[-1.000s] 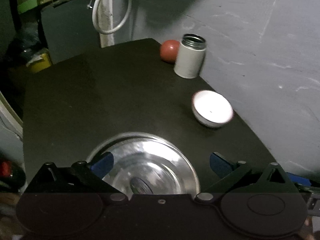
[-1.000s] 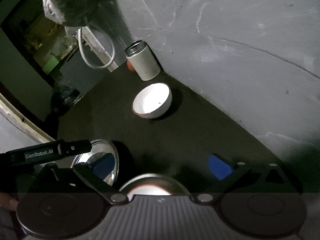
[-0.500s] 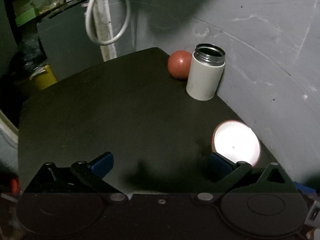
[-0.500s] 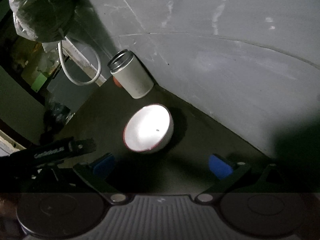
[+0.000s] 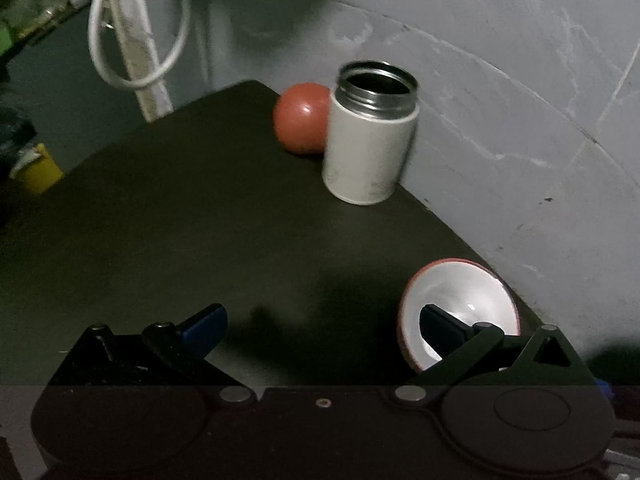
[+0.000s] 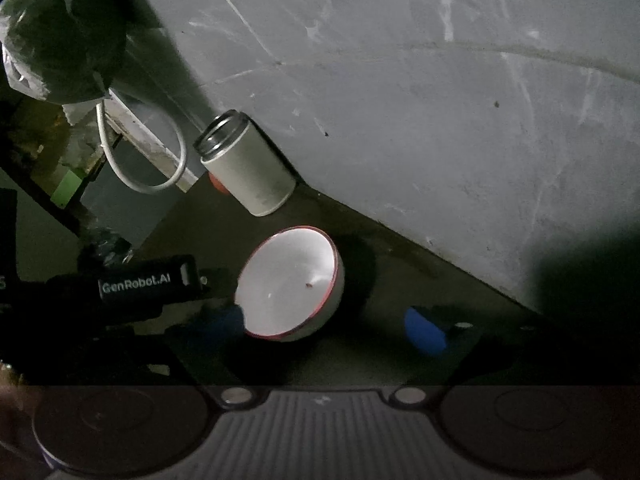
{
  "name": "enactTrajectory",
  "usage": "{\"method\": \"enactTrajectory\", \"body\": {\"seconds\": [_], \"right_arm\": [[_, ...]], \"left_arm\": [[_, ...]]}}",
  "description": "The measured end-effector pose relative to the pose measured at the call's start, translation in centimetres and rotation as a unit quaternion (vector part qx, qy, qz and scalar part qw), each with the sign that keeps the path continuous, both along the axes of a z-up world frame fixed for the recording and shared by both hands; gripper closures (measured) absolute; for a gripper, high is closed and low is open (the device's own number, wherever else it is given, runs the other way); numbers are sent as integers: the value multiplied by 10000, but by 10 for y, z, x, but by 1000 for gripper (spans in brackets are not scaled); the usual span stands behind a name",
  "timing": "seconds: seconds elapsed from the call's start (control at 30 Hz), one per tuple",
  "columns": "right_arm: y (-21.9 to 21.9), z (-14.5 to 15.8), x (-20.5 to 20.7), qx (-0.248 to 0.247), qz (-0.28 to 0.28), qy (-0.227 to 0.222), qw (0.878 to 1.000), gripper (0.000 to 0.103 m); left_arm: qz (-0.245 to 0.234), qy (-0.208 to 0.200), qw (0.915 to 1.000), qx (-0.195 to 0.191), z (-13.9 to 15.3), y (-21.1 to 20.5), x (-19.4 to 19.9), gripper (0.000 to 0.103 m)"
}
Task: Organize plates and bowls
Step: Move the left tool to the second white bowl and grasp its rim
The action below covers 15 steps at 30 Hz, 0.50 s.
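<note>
Left wrist view: the steel plate seen a second ago has left the frame; the left gripper (image 5: 320, 320) has advanced, jaws wide and empty, its right finger now over the white red-rimmed bowl (image 5: 468, 300) beside the wall.

Right wrist view: the right gripper (image 6: 324, 328) has closed in, jaws wide, straddling the bowl (image 6: 292, 280) without holding it. Judgement: bowl pickup is imminent

Rough storeroom/utility corner: scuffed grey wall (image 6: 420, 92), hanging white cable (image 5: 136, 36), bagged clutter (image 6: 60, 36), dark table (image 5: 192, 208).
</note>
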State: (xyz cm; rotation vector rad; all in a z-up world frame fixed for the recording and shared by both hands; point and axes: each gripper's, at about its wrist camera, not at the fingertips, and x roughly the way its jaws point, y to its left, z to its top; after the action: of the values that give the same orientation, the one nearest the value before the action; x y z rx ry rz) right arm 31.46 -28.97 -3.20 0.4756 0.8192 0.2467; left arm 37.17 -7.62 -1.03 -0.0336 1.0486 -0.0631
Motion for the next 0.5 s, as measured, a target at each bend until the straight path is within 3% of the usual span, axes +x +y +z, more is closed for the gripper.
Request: {"method": "enactTrajectory", "body": {"seconds": [0.3, 0.5], "right_arm": [[2, -7, 7, -94, 11, 144, 9999, 39], [5, -6, 14, -121, 35, 170, 9998, 53]], "left_arm": [[-315, 4, 9993, -205, -8, -10, 9, 8], [-388, 16, 9987, -324, -11, -12, 11, 20]]}}
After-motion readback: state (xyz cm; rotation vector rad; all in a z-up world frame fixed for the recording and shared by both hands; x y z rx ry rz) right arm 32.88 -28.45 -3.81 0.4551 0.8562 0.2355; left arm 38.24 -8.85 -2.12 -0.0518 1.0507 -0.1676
